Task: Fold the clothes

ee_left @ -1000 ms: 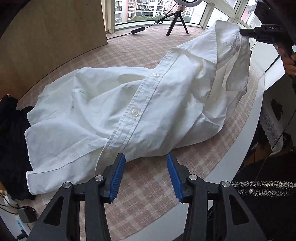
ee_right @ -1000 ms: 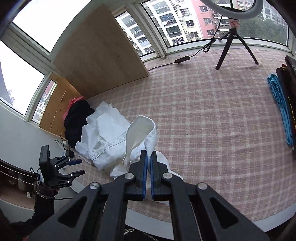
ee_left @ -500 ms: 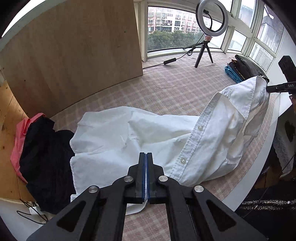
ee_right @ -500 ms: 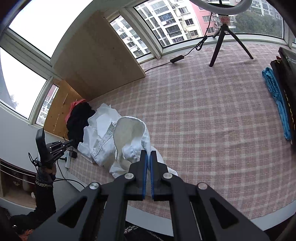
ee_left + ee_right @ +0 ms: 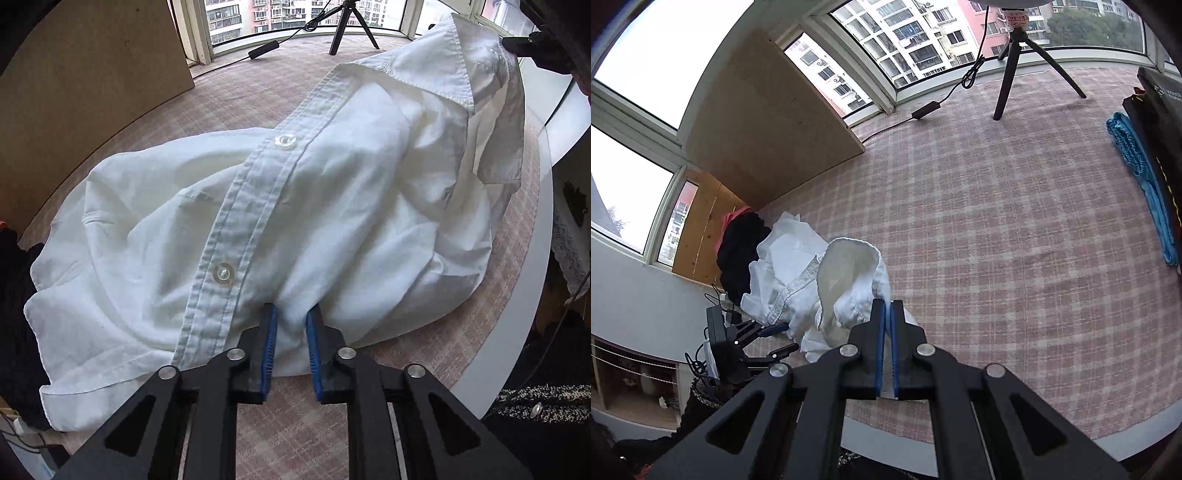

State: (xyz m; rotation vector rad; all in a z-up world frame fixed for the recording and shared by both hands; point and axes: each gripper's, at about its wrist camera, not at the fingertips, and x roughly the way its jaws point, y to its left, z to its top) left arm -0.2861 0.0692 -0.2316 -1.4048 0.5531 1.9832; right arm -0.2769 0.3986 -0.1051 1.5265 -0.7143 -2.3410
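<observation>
A white button-up shirt (image 5: pixel 295 206) lies crumpled on the pink plaid tabletop (image 5: pixel 258 96), its button placket running toward me. My left gripper (image 5: pixel 290 314) is open, its blue pads on either side of a fold of the shirt's near hem, just right of the placket. My right gripper (image 5: pixel 887 306) is shut on the shirt's collar (image 5: pixel 849 258) and holds it lifted above the table. It shows at the top right of the left wrist view (image 5: pixel 517 40), with the collar (image 5: pixel 436 62) hanging from it. The left gripper also shows in the right wrist view (image 5: pixel 775 338).
A pile of black and pink clothes (image 5: pixel 742 236) lies at the table's left end. Folded blue and dark garments (image 5: pixel 1141 166) lie at the far right. A tripod (image 5: pixel 1015 62) with a cable stands by the windows. A wooden board (image 5: pixel 764 122) leans at the back. The table's white edge (image 5: pixel 517 314) is near.
My left gripper, shut and farther back half a second ago, has opened and come close to the shirt's hem, straddling a fold. The right gripper still holds the collar up.
</observation>
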